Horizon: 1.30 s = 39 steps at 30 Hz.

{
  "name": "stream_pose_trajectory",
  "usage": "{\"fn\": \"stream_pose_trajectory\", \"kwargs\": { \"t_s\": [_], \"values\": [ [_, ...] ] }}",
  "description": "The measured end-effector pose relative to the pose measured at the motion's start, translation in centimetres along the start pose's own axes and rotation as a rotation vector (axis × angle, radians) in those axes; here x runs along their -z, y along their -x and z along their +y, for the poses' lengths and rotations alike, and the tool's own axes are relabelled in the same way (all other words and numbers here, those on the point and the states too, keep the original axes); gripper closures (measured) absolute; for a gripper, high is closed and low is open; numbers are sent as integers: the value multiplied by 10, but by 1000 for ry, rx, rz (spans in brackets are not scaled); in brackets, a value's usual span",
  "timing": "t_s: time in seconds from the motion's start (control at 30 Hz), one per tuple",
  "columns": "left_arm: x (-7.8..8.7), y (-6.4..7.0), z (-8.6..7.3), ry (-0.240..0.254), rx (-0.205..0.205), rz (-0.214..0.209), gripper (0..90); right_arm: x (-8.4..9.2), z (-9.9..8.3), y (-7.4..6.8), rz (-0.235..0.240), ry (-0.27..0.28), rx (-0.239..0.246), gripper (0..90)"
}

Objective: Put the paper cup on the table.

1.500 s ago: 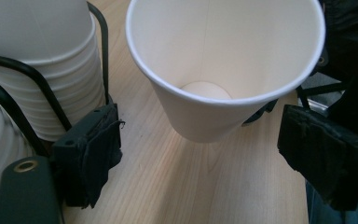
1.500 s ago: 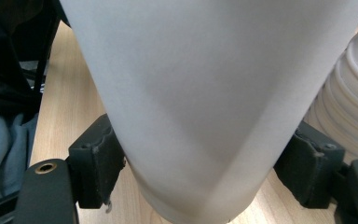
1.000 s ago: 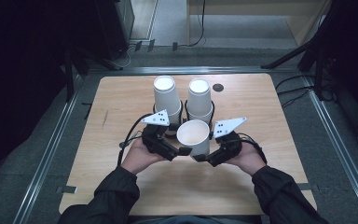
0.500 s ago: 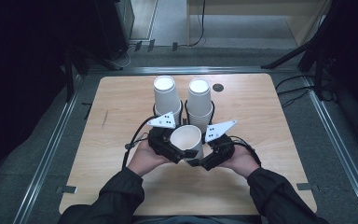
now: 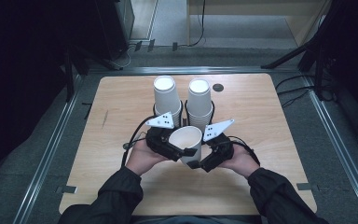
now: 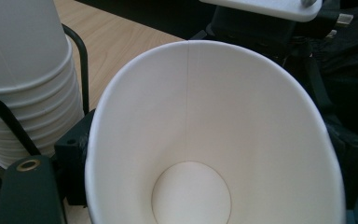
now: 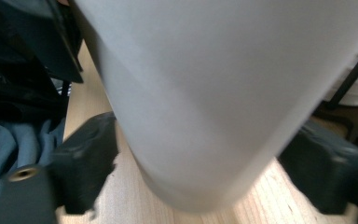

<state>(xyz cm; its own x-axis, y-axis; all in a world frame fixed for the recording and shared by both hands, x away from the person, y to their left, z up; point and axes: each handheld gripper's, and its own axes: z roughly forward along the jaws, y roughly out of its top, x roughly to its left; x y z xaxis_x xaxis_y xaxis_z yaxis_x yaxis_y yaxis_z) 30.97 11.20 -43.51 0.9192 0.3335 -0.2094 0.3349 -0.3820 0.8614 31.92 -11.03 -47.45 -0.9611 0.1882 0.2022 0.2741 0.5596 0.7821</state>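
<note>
A single white paper cup (image 5: 186, 141) sits between both hands just in front of two cup stacks. My left gripper (image 5: 179, 151) grips it: in the left gripper view its jaws press the cup's wall from either side and I look into the open mouth (image 6: 200, 140). These jaws have just been closing on the cup. My right gripper (image 5: 196, 163) sits low by the cup's base. In the right gripper view its jaws flank the blurred cup body (image 7: 205, 93). They have just been opening and stand open around it.
Two tall stacks of white cups (image 5: 166, 95) (image 5: 199, 100) stand in black wire holders at mid-table, close behind the grippers. One stack (image 6: 28, 70) is at the left of the left gripper view. A dark round hole (image 5: 218, 87) marks the wooden table (image 5: 270, 121).
Both hands have drawn closer together and the cup has shifted slightly left and toward the person. The cup stacks have not moved.
</note>
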Motion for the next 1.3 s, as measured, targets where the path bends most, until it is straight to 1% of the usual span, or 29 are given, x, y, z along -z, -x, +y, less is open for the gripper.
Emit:
{"fn": "stream_pose_trajectory", "kwargs": {
  "t_s": [0.07,0.1,0.2,0.27,0.3,0.37,0.4,0.43,0.47,0.5,0.53,0.63,0.67,0.73,0.77,0.83,0.97,1.0,1.03,1.1,1.2,1.3],
  "values": [
    [3,-2,0,5,3,1,149,0,0,-1,-31,-17,-9,140],
    [5,-3,0,9,2,9,149,0,-1,-1,-38,-22,-9,140],
    [9,-5,0,12,0,18,149,3,-1,-1,-43,-29,-11,140],
    [11,-6,0,6,-2,20,149,6,-1,-3,-44,-23,-5,140],
    [11,-7,-1,-1,5,4,148,8,-1,-3,-49,-18,-1,140],
    [12,-7,-2,-7,-4,11,148,11,-1,-4,-59,-13,-1,141],
    [12,-8,-2,-13,-6,1,148,12,-2,-4,-59,-16,-3,141],
    [12,-7,-2,-14,-12,6,148,13,-3,-4,-70,-17,8,142],
    [12,-7,-3,-14,-21,10,148,13,-4,-4,-89,-16,12,146],
    [13,-7,-2,-21,-25,6,148,14,-5,-5,-117,-10,18,151],
    [12,-7,-3,-25,-30,8,148,14,-6,-5,-129,-12,16,152],
    [11,-6,-4,-55,-49,19,147,19,-8,-5,-139,-1,26,152],
    [11,-6,-4,-61,-46,11,147,21,-8,-5,-143,4,26,152],
    [11,-5,-3,-55,-43,10,146,24,-10,-5,-150,-3,25,152],
    [12,-6,-3,-57,-40,1,146,25,-10,-4,-162,-10,25,152],
    [12,-5,-3,-53,-49,5,145,27,-13,-3,-190,-35,14,158],
    [12,-6,-7,-81,-53,12,142,31,-16,-2,-204,-44,16,157],
    [13,-6,-8,-87,-48,12,141,31,-16,-2,-206,-41,16,158],
    [13,-7,-8,-93,-33,6,141,32,-16,-2,-202,-39,17,158],
    [14,-9,-9,-102,-33,16,141,32,-17,-1,-195,-46,19,158],
    [15,-12,-11,-122,-42,33,141,31,-20,2,-194,-62,-13,157],
    [17,-15,-14,-138,-47,49,141,33,-21,4,-206,-53,-43,157]
  ]
}}
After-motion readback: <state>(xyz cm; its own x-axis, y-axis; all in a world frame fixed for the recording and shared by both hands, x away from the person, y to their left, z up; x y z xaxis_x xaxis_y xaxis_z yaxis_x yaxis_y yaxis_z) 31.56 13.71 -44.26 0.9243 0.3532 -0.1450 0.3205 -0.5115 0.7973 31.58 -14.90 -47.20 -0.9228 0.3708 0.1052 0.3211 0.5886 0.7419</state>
